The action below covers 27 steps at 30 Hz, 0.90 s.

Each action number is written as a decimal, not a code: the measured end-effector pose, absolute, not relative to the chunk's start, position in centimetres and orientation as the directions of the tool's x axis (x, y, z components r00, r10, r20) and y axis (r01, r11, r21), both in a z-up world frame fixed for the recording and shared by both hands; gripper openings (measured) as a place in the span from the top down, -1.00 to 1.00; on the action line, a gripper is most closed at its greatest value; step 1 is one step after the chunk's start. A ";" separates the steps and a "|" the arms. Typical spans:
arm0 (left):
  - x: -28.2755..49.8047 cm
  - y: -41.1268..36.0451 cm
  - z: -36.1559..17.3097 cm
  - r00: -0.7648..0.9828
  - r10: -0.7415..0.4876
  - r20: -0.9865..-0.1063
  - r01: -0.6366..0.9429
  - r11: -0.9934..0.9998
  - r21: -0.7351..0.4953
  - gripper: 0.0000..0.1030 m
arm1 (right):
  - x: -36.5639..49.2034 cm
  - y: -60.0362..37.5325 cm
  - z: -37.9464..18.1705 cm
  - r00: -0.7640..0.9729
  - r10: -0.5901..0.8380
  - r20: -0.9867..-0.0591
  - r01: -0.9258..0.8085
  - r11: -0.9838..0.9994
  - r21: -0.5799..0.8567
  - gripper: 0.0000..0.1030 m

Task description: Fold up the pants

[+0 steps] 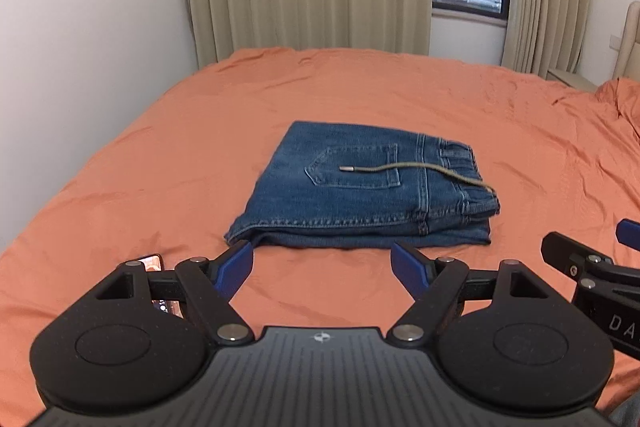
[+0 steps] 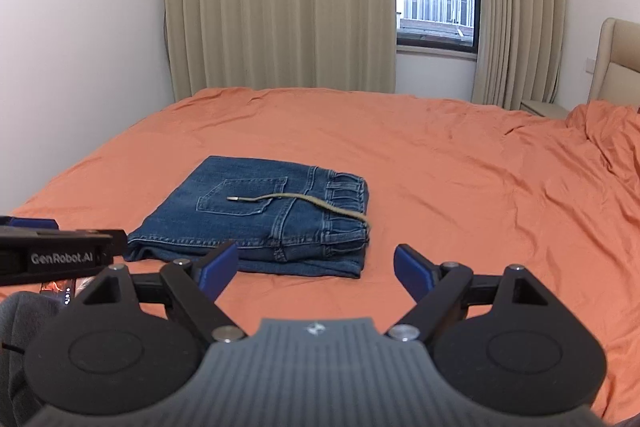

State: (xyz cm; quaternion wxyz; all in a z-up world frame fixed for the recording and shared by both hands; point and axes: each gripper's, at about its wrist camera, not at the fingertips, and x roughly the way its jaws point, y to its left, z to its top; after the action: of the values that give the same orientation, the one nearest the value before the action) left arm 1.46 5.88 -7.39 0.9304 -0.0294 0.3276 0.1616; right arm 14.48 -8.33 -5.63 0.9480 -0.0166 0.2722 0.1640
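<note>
the jeans (image 1: 360, 187) lie folded in a neat stack mid-bed (image 1: 120, 167), drawstring (image 1: 416, 171) loose on top. the left claw (image 1: 322, 267) and right claw (image 2: 316, 267) both gape wide, holding nothing, just short of the stack. a stray nudge could snag the drawstring and undo the fold.

soft daylight is coming in through the window (image 2: 436, 7), which is blowing out to white at the top. the room is staying evenly lit, with only faint shadows lying under things. both views are bending straight lines at the edges, and the corners are darkening.
</note>
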 end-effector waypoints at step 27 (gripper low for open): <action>1.8 5.0 -6.0 0.760 0.279 -0.587 -0.283 0.955 0.088 -0.78 | 14.7 -8.7 -3.9 0.821 0.307 -0.480 -0.315 0.947 0.067 -0.58</action>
State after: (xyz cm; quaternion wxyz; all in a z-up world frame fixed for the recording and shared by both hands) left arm 1.82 4.97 -6.02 0.9381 -0.0031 0.3122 0.1499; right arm 14.73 -8.74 -3.88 0.9543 -0.0074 0.2505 0.1629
